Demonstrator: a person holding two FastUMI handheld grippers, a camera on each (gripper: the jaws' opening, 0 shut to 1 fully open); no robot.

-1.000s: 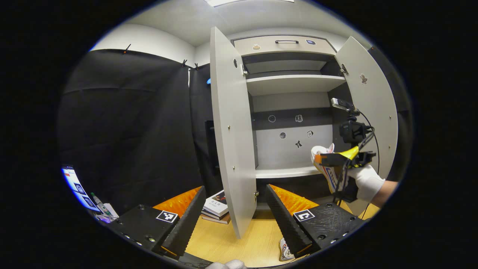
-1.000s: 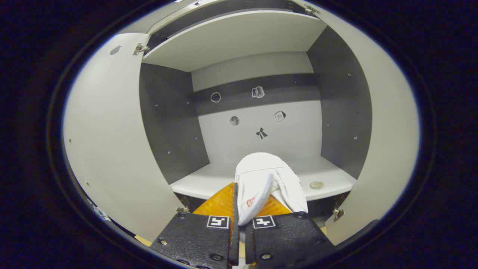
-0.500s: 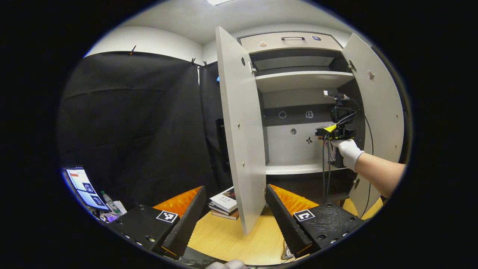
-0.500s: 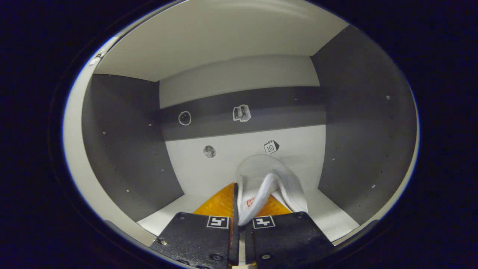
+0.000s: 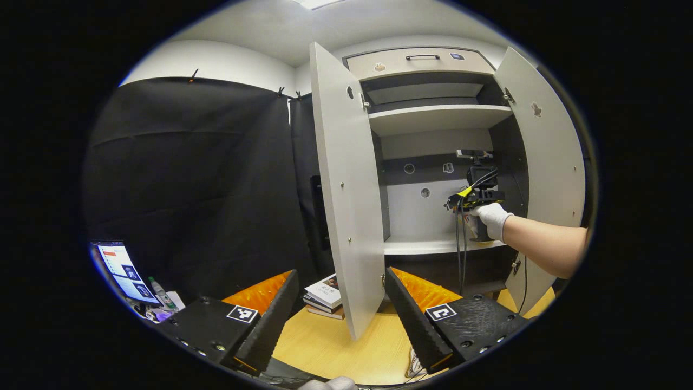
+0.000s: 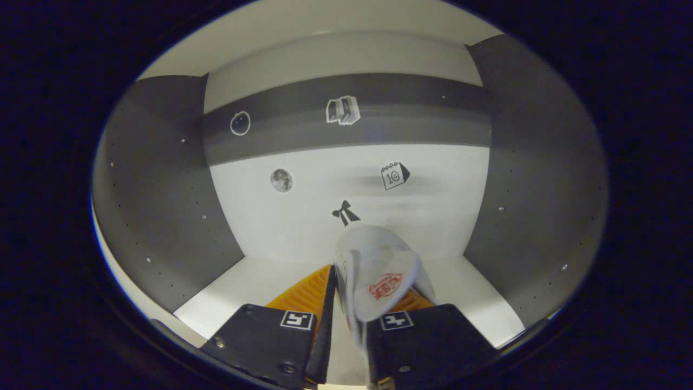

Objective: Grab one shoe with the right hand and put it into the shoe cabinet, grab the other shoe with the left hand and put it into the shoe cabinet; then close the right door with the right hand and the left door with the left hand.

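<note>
The little calendar sticker (image 6: 394, 176) on the back wall of the shoe cabinet (image 6: 162, 206) has the number 10 on it. The white shoe (image 6: 379, 276) has a red stamp on its tongue, but the letters are too small to read. The top book (image 5: 324, 288) on the floor has a cover with writing too tiny to read.

Two shoes (image 6: 379, 271) (image 5: 414, 364), two open doors (image 5: 346, 189) (image 5: 547, 162), two grippers (image 5: 341, 314) (image 6: 346, 336).

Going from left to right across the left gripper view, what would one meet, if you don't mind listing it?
Monitor → stack of books → left door → right tongs → gloved hand → right door.
</note>
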